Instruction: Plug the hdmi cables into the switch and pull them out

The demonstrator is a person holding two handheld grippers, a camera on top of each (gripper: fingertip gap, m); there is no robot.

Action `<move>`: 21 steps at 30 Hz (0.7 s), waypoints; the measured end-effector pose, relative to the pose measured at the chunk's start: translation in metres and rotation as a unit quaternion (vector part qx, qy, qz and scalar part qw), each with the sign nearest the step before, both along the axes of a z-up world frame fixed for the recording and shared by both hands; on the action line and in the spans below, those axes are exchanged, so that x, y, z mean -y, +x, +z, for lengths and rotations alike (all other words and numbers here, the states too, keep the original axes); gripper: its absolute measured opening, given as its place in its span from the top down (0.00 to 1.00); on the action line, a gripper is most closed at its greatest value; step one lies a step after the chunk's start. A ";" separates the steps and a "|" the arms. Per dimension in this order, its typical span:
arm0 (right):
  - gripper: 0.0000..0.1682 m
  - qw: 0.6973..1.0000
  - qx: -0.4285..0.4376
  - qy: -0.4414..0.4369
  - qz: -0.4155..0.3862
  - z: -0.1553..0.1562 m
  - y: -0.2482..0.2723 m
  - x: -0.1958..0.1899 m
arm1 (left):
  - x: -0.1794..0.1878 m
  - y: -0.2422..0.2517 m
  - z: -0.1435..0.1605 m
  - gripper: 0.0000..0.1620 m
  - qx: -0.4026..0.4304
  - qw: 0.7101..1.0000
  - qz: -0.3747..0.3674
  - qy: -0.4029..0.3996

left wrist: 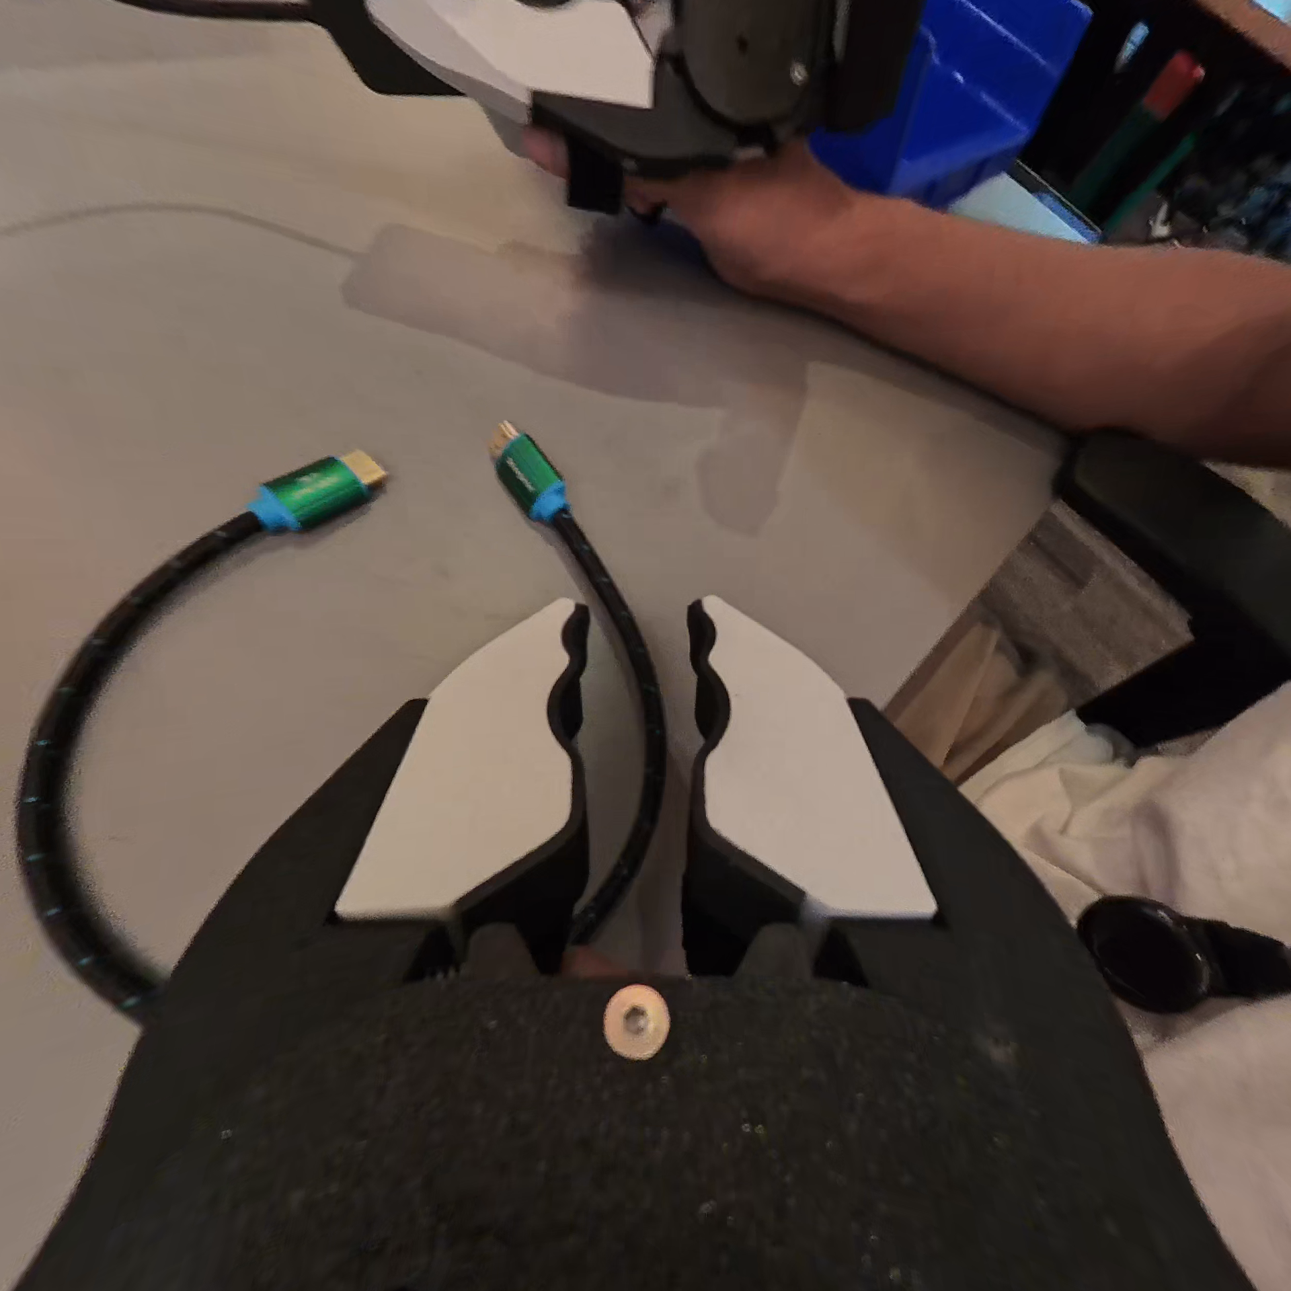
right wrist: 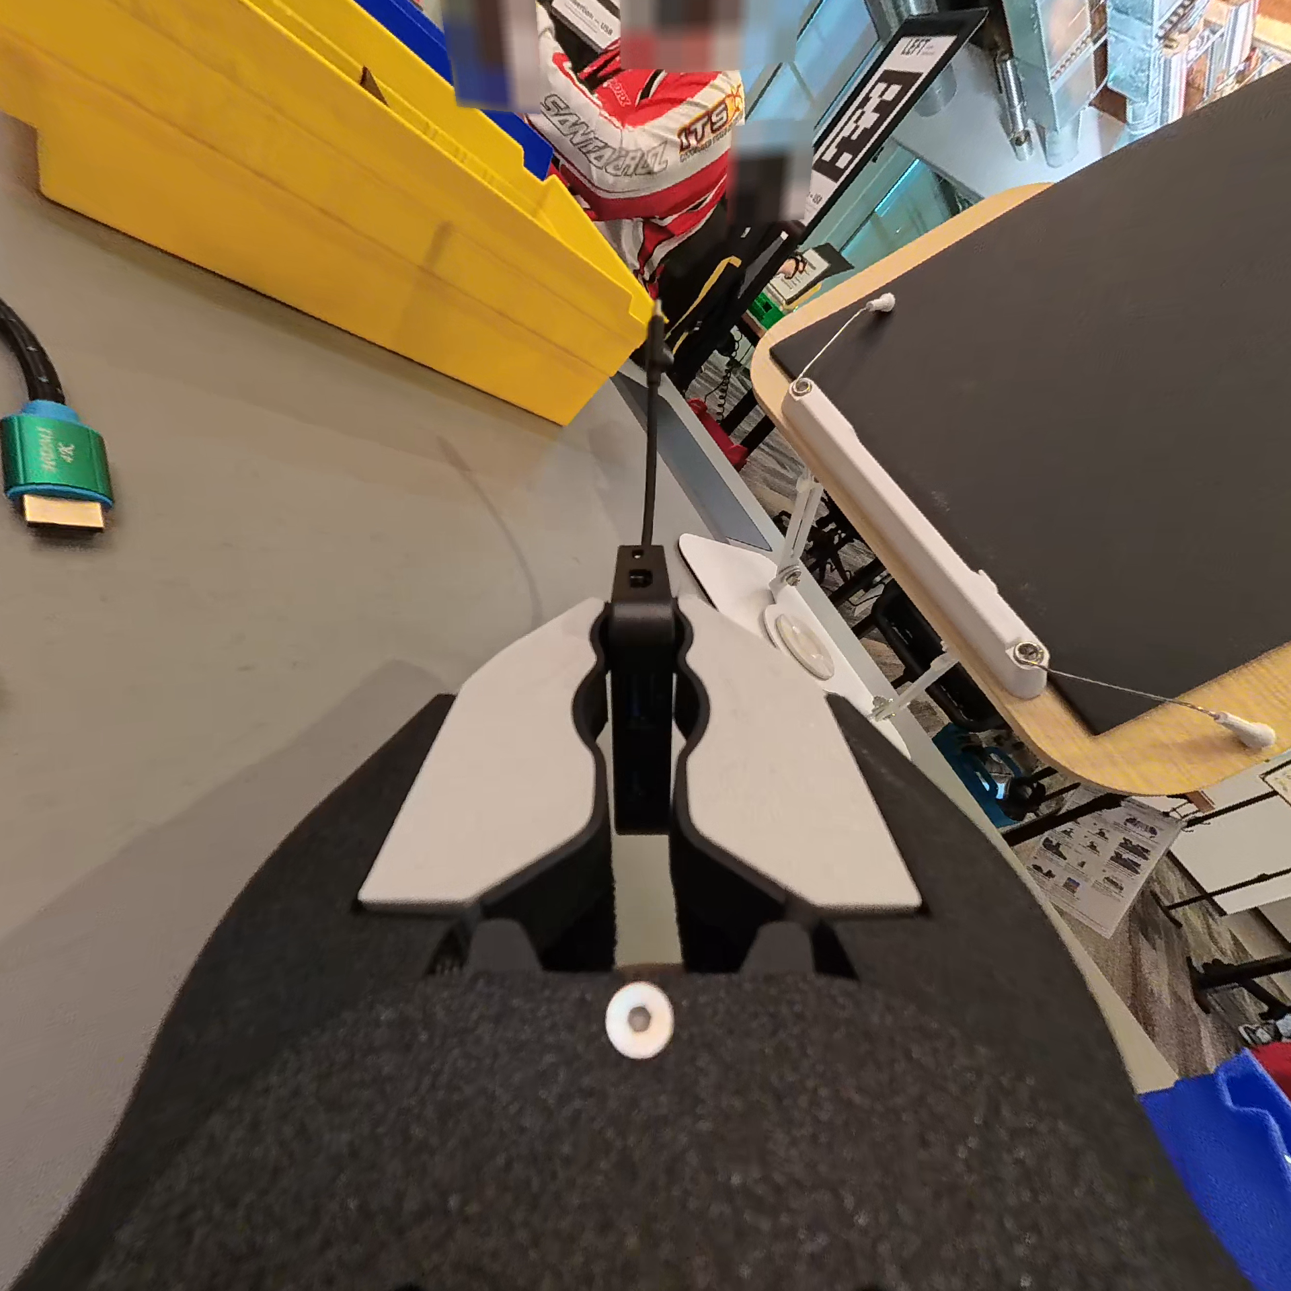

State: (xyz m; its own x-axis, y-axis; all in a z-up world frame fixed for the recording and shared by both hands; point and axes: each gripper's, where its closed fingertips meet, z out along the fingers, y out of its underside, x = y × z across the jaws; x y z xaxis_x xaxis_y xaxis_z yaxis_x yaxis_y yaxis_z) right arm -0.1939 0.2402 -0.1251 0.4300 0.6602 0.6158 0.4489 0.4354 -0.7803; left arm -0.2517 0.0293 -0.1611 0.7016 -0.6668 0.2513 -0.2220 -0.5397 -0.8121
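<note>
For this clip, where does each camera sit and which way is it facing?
Left wrist view: sits on the left tool, looks down at the grey table, where the braided HDMI cable passes between its open fingers; the right tool and the person's forearm show above.
Right wrist view: sits on the right tool, looks low across the table toward yellow bins, clamping the black switch.
Shared: the table and a green HDMI plug.
</note>
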 end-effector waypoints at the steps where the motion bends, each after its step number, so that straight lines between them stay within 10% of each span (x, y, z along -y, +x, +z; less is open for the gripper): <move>1: 0.92 1.000 0.000 0.000 0.000 0.000 0.000 0.000 | -0.007 -0.007 0.001 0.83 -0.007 1.000 0.010 0.003; 11: 0.92 1.000 0.001 -0.003 0.002 -0.001 0.000 0.001 | -0.092 -0.065 -0.008 0.82 -0.291 0.946 -0.092 0.106; 21: 0.92 1.000 0.005 0.000 0.000 -0.002 0.001 0.002 | -0.107 -0.061 -0.049 0.84 -0.271 0.948 -0.160 0.053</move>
State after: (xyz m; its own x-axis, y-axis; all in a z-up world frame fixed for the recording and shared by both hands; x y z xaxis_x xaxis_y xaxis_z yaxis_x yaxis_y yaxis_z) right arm -0.1931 0.2380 -0.1267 0.4232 0.6609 0.6198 0.4564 0.4354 -0.7759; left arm -0.3125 0.1361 -0.2102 0.4654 -0.8690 -0.1682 -0.7605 -0.2954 -0.5783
